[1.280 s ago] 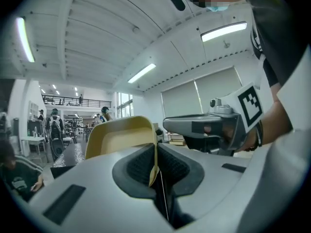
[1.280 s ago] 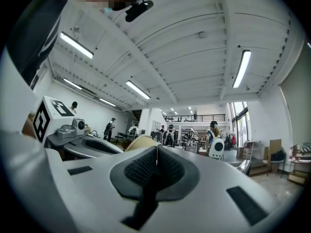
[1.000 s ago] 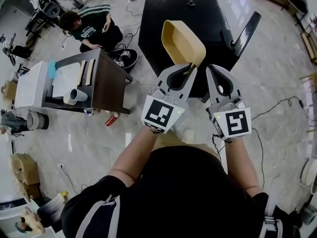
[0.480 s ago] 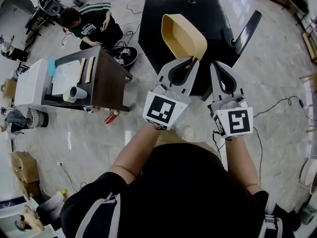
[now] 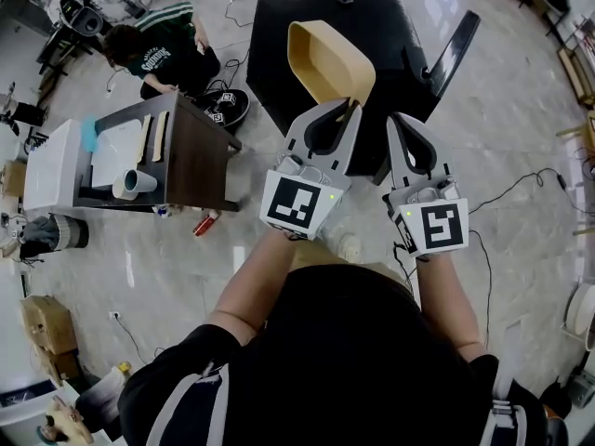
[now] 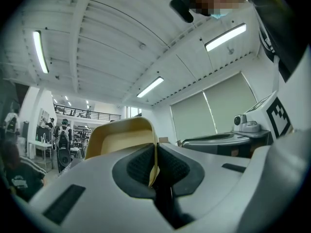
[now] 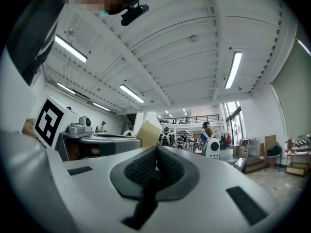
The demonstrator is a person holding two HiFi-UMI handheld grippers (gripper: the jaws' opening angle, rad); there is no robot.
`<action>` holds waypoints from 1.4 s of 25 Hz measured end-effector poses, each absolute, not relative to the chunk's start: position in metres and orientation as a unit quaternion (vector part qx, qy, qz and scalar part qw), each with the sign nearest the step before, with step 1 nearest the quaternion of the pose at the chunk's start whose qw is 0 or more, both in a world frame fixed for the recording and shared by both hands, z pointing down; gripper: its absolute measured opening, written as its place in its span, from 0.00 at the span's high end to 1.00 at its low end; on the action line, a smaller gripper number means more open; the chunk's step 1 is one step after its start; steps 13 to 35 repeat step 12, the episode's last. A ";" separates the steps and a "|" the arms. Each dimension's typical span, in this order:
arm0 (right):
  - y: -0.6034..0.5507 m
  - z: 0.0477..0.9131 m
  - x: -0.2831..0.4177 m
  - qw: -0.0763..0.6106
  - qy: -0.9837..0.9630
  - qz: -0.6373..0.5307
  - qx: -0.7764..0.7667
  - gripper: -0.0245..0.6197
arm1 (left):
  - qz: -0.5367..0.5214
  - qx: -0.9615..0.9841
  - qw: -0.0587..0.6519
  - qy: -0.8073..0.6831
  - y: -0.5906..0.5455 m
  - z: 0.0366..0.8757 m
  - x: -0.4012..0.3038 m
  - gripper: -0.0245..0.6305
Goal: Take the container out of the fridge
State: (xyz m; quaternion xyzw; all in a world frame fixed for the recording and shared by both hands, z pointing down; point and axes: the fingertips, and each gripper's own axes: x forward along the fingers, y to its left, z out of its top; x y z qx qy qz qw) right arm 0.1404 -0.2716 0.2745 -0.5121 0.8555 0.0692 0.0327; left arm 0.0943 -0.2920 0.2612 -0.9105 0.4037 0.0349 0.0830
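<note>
A tan, empty plastic container (image 5: 330, 63) hangs tilted in the air in front of the black fridge (image 5: 307, 12), whose door (image 5: 453, 56) stands open to the right. My left gripper (image 5: 346, 111) is shut on the container's rim; in the left gripper view the thin wall (image 6: 154, 164) is pinched between the dark pads, with the container (image 6: 119, 137) rising above them. My right gripper (image 5: 401, 122) is beside the left one, shut, with nothing between its pads. In the right gripper view, this gripper (image 7: 156, 155) points up and the container (image 7: 148, 130) shows to its left.
A dark wooden cart (image 5: 200, 147) stands at the left with white boards and a paper cup (image 5: 133, 182) on it. A person in a green top (image 5: 163, 52) crouches beyond it. A red can (image 5: 206, 223) and cables (image 5: 521, 198) lie on the marble floor.
Both grippers and the held container have shifted slightly up and to the left in the head view. The grip on the rim is unchanged.
</note>
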 end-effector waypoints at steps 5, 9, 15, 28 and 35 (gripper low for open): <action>-0.273 0.267 0.135 0.032 0.856 0.079 -0.510 0.91 | 0.041 -0.910 0.081 0.405 -0.292 0.258 0.091 0.91; -0.275 0.261 0.130 0.035 0.858 0.089 -0.505 0.91 | 0.032 -0.909 0.081 0.407 -0.293 0.258 0.088 0.91; -0.276 0.257 0.126 0.036 0.859 0.093 -0.501 0.91 | 0.038 -0.906 0.082 0.413 -0.294 0.253 0.085 0.91; -0.276 0.257 0.126 0.036 0.859 0.093 -0.501 0.91 | 0.038 -0.906 0.082 0.413 -0.294 0.253 0.085 0.91; -0.276 0.257 0.126 0.036 0.859 0.093 -0.501 0.91 | 0.038 -0.906 0.082 0.413 -0.294 0.253 0.085 0.91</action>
